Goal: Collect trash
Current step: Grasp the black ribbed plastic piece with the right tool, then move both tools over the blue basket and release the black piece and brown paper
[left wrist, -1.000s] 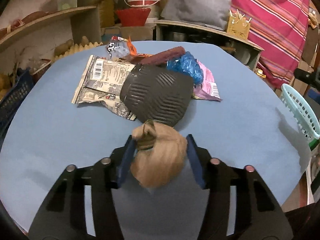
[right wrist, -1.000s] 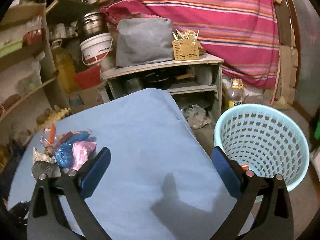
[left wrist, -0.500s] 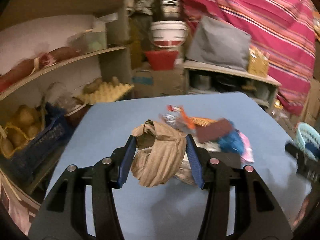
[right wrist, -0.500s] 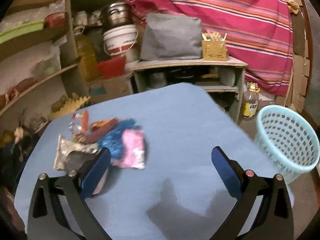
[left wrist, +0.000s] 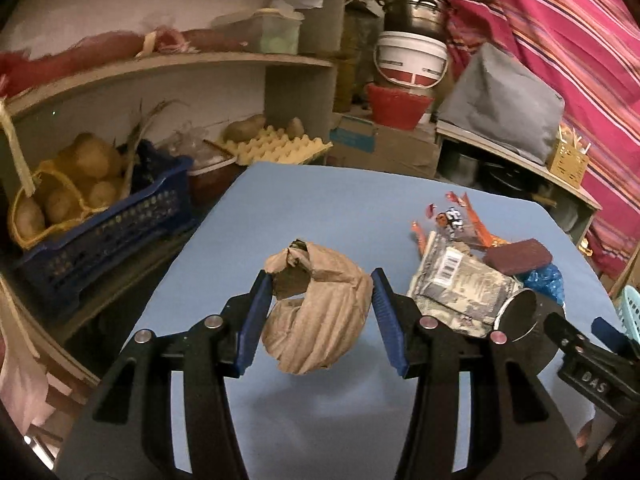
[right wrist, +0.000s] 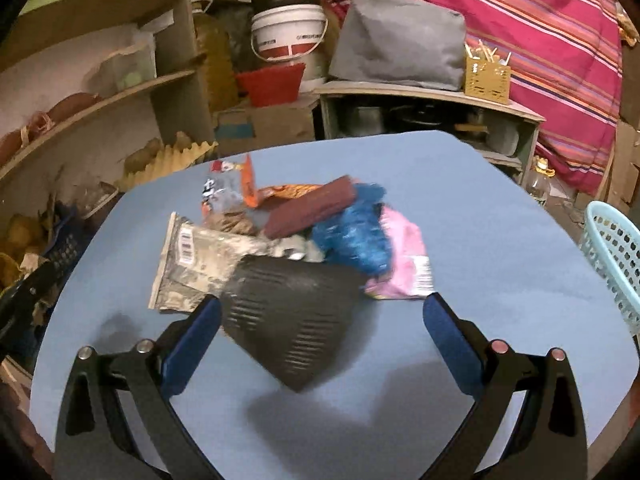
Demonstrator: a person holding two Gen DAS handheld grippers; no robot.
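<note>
Swung leftward, left gripper clenches crumpled brown paper bag; right gripper gapes wide over black tray

The black part of the right gripper, at about 4 o'clock in the left wrist view, has the letters "DAS" on it. The gray wrapper has a white patch with a barcode at its top, but the numbers are too small to read. The words on the white bucket are too blurry to read.
</note>
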